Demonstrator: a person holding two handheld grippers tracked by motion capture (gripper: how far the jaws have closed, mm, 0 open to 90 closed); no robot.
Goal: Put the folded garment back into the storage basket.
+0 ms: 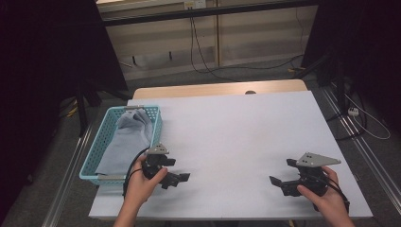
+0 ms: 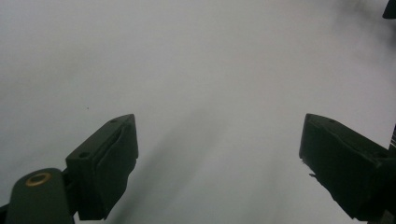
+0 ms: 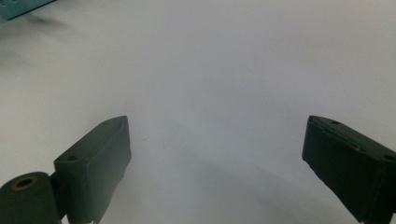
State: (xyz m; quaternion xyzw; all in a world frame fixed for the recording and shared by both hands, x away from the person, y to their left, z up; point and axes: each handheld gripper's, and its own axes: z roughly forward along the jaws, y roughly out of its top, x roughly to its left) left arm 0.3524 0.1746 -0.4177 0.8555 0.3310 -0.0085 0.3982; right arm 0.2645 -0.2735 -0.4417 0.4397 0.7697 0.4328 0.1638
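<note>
The grey cloth (image 1: 124,139) lies inside the turquoise basket (image 1: 92,150), which sits at the left edge of the desk (image 1: 236,132); the cloth covers most of the basket floor and rides up toward its far wall. Just beside the basket's near right corner, the left gripper (image 1: 176,178) rests low over the desk, its fingers (image 2: 105,163) spread wide with nothing between them. Well apart, near the desk's right front corner, the right gripper (image 1: 280,183) points toward the left one, its fingers (image 3: 93,163) likewise wide apart and empty.

The desk is covered by a plain white sheet, with a strip of pale wood showing along the far edge. Beyond it stand light wall panels and a grey floor crossed by black cables (image 1: 203,56); dark drapes close in both sides, and metal rails run along the floor left and right.

The gripper views are hazy and show bare white surface, with a turquoise corner of the basket at the top left of the right gripper view. The person's forearms are cut off at the bottom edge of the high view.
</note>
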